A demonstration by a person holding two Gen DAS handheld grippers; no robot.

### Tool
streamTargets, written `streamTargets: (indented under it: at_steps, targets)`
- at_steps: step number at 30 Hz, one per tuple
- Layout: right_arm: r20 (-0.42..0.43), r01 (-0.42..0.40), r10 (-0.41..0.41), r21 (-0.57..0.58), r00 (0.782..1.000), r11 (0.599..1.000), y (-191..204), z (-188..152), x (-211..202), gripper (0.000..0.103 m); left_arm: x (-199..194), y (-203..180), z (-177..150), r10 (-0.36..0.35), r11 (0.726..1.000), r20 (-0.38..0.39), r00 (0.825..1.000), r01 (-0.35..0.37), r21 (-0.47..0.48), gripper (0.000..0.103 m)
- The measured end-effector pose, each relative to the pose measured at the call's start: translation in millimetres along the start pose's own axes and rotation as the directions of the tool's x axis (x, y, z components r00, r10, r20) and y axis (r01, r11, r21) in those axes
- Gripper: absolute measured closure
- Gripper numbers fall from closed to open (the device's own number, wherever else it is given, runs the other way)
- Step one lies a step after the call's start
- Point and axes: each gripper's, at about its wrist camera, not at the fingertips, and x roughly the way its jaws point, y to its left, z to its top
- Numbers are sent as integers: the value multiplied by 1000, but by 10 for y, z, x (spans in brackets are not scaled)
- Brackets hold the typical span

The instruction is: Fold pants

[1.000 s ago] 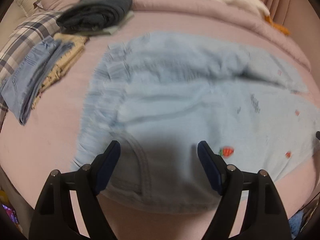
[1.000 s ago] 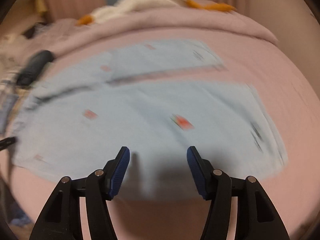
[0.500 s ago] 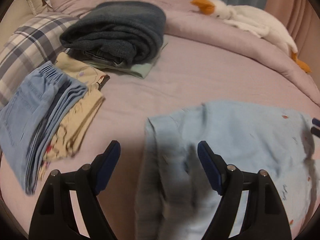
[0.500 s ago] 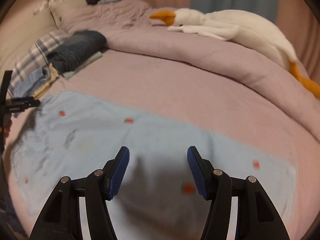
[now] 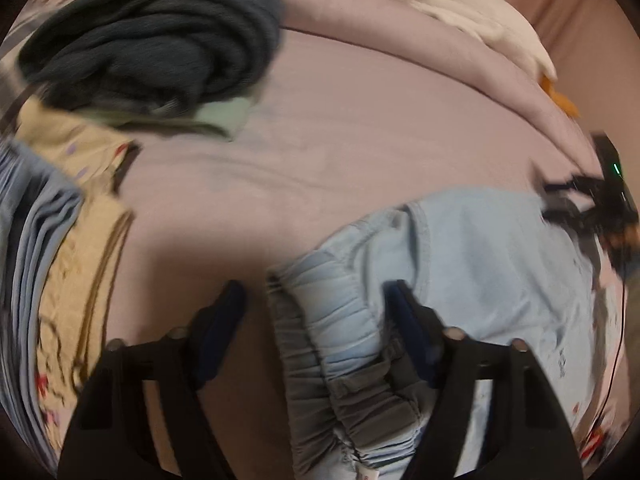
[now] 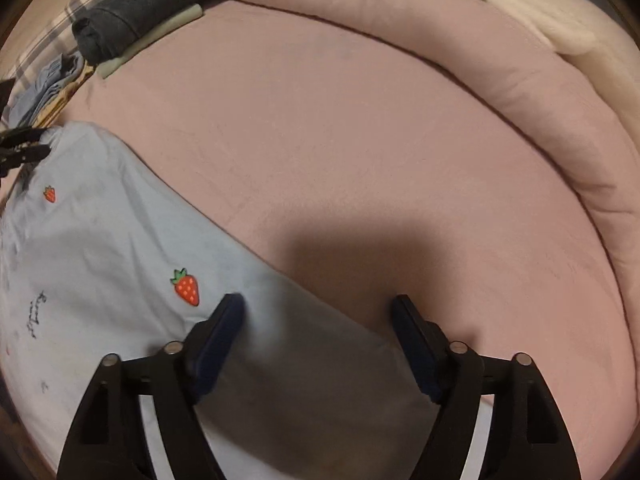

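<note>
Lying on the pink bed [image 6: 360,128], the light-blue pants [image 5: 480,264] appear folded lengthwise already, one leg over the other, though the blur leaves that a judgement. The elastic waistband [image 5: 332,328] sits between the spread fingers of the left gripper [image 5: 316,320], and the leg end lies between the fingers of the right gripper [image 6: 318,328].

Both grippers are wide open. Neither pinches cloth: the left one's pads stand on either side of the bunched waistband, with the left pad over bare sheet; the right one's left pad [image 6: 224,332] is over the fabric, its right pad over sheet just past the hem edge. Whether any pad touches the cloth I cannot tell.

Done, as far as it shows: the pants are laid out long and narrowed to one leg's width. Left: gripping an end, folding it across toward the other end, probably once or twice, then setting the bundle with the finished pile.

Counts: one pair of pants in work. Two strawberries [image 6: 186,286] show plainly on it in the right view, plus small script. Two grippers. At the far left, a pile [image 5: 52,240] of folded clothes: a dark rolled piece [image 5: 152,36] on a pale green one, a cream printed piece, and a blue denim piece, so four at least. One white plush goose [image 5: 460,12] lies on the rolled quilt [image 6: 440,40].
</note>
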Motion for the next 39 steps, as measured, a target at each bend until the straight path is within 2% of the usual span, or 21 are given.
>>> streamTargets:
  at_steps: [2,3,4,5,6,7,9,11,13,15,19,23,28,34,39]
  targets:
    - [3,-7,7,16,1000,1000,10,2,4,25,43,-58,27,16,999,-19,1000,-16,29,50]
    - [-1,-5,5,13,1000,1000,29,-4,-5,28,51,-87,40,21,999,-22,1000,-21,41,54]
    - [-1,-23,23,5,1000,1000,62,-7,-28,41,50,-104,51,16,999,-23,1000,-15,48,57]
    - [-2,-45,45,-4,999,999,91,-14,-53,63,36,-112,53,7,999,-22,1000,-6,48,62]
    - [-7,-63,63,-20,998,998,136,-20,-80,77,21,-103,64,-12,999,-21,1000,13,38,70]
    - [-24,-76,75,-49,997,996,207,-27,-99,94,-5,-108,65,-28,999,-17,999,29,34,72]
    - [-41,-37,32,-121,999,992,349,-36,-128,95,-70,-153,76,-28,999,11,1000,27,43,77]
    - [-35,-6,0,-158,999,987,422,-35,-168,96,-88,-187,78,-9,998,34,999,7,56,78]
    - [2,32,-32,-121,999,992,367,-9,-187,97,-11,-149,80,-4,999,28,1000,3,40,77]
    - [-14,36,-38,-93,999,995,369,-29,-75,97,133,-87,96,-1,1000,3,1000,1,-5,75]
    - [24,94,-92,-83,995,992,544,-102,-112,97,28,-154,53,24,1000,21,999,-24,-5,77]
    - [126,96,-88,-57,988,994,664,-248,-536,97,-231,-252,20,23,1000,77,997,-24,9,79]
    - [237,134,-118,-55,964,989,857,-593,-1164,97,-609,-388,-111,30,998,158,987,-39,58,80]
    - [325,164,-139,-51,935,985,1037,-939,-1771,97,-1197,-595,-583,28,986,268,963,-71,151,80]
    - [328,188,-148,-92,933,978,1336,-1284,-1921,97,-1373,-784,-1055,40,969,294,955,-109,221,80]
